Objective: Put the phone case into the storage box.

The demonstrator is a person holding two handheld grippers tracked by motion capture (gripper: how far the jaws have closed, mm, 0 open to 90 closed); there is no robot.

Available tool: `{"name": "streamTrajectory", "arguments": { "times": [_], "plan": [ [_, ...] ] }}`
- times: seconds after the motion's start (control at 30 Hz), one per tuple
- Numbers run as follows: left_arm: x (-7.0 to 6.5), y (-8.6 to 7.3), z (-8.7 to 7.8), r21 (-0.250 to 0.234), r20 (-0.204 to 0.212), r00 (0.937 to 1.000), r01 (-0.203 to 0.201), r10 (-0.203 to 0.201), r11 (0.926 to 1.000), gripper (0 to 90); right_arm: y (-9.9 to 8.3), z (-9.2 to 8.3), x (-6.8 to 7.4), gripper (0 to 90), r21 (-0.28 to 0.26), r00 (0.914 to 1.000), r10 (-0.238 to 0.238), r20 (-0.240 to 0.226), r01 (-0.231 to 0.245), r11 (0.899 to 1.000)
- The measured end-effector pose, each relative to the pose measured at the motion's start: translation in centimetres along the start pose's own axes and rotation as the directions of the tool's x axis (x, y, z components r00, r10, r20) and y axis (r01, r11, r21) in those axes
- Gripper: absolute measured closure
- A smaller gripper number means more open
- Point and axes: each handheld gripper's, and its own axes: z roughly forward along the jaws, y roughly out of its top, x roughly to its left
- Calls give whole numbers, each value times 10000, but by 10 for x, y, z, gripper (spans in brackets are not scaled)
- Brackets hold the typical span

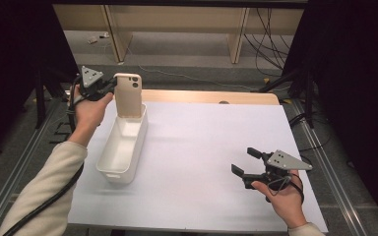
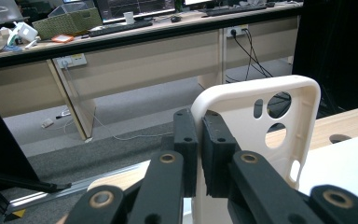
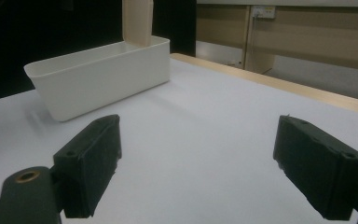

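A cream phone case (image 1: 128,95) stands upright with its lower end inside the far end of a long white bin (image 1: 123,145). My left gripper (image 1: 109,87) is shut on the case's left edge; in the left gripper view the pads (image 2: 186,140) clamp the rim of the case (image 2: 247,112), camera cut-outs to the right. My right gripper (image 1: 243,162) rests low over the white table sheet at the near right, jaws wide apart with nothing between them. In the right gripper view the bin (image 3: 98,77) lies ahead to the left, with the case (image 3: 137,21) rising from it.
The white sheet (image 1: 202,147) covers the table; a strip of wooden edge (image 1: 211,97) runs along the far side. Metal rails (image 1: 24,162) flank the table. Desks and cables stand on the floor beyond.
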Motion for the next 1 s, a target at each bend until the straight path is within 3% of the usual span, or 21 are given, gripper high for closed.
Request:
{"name": "streamTrajectory", "arguments": {
  "times": [1.0],
  "plan": [
    [3,-2,11,78,-128,9998,-127,128,9999,852,0,0,-1,164,-80,10000,-5,-11,5,10000]
  ]
}}
